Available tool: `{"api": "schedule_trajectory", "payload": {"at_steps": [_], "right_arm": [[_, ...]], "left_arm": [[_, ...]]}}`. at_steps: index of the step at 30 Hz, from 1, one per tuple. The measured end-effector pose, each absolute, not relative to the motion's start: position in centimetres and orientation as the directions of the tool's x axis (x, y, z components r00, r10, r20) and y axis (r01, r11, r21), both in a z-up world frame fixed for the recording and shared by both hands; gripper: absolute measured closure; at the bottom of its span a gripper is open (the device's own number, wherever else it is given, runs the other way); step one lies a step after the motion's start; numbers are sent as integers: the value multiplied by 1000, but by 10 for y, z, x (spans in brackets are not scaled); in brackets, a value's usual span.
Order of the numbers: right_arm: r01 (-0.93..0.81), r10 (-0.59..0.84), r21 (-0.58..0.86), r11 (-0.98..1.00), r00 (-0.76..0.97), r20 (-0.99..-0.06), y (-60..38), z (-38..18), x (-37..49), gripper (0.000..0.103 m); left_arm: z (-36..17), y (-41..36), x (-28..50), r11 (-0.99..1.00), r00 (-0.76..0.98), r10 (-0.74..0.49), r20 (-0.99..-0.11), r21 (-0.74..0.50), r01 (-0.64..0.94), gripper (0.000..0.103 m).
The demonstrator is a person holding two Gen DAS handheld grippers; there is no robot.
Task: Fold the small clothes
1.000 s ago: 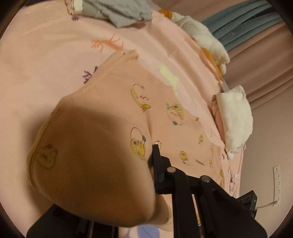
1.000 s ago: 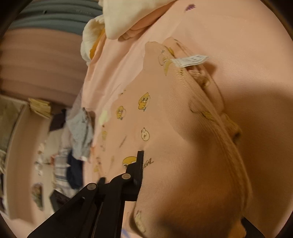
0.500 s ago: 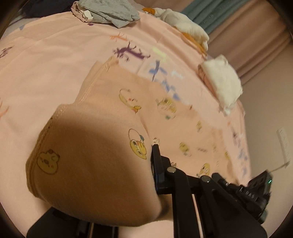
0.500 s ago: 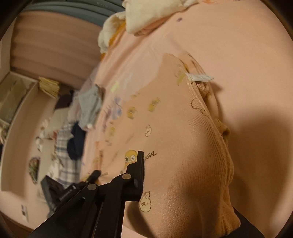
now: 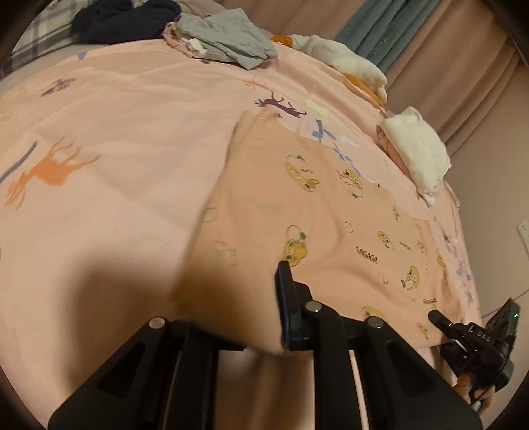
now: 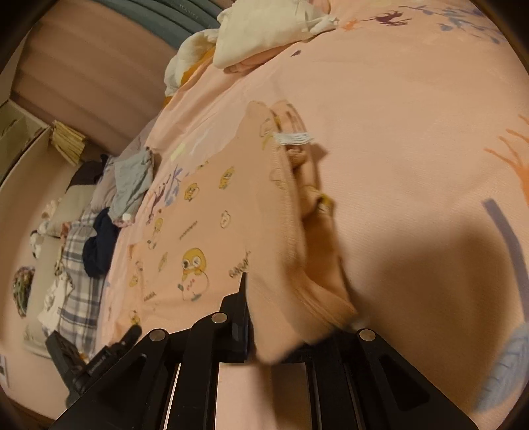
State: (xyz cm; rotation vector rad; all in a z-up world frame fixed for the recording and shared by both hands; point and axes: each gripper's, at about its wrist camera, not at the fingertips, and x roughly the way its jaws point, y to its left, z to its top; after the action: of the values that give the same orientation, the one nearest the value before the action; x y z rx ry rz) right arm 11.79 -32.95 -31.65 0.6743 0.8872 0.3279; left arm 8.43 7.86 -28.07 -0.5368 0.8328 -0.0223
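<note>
Shirt [image 5: 334, 211]: peach, with little yellow chick prints; it lies spread on the pink bed sheet [image 5: 125, 139], and its near edge is lifted off the sheet by both grippers.
Left gripper [image 5: 231, 297]: its jaws are opening a little, with a corner of the shirt between them; the cloth hangs over one finger, so I cannot tell if the pads press it.
Right gripper [image 6: 284, 317]: its jaws are nearly together, pinching the shirt's other near corner.
Shirt tag [image 6: 294, 138]: white, sticking out at the far end of the shirt's folded edge.
White cloth [image 5: 418, 155]: folded, on the sheet past the far side of the shirt.
Grey clothes [image 5: 224, 39]: a loose pile, well away from the shirt, at the far end of the sheet.
Dark clothes [image 5: 122, 20]: just beside the grey pile.
</note>
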Motion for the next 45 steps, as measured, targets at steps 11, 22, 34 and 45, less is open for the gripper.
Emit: {"api": "schedule_trajectory", "payload": {"at_steps": [11, 22, 34, 45], "right_arm": [[56, 552, 736, 674, 624, -553, -363, -327, 96, 99], [82, 520, 722, 687, 638, -568, -381, -323, 88, 99], [144, 414, 680, 719, 698, -585, -411, -328, 77, 103], [129, 403, 662, 739, 702, -587, -411, -328, 80, 103]], "left_arm": [[-283, 107, 61, 825, 695, -267, -668, -531, -194, 90], [-290, 145, 59, 674, 665, -412, -623, -700, -237, 90], [-260, 159, 43, 834, 726, -26, -687, -415, -363, 98], [-258, 154, 48, 855, 747, -15, -664, -395, -335, 83]]}}
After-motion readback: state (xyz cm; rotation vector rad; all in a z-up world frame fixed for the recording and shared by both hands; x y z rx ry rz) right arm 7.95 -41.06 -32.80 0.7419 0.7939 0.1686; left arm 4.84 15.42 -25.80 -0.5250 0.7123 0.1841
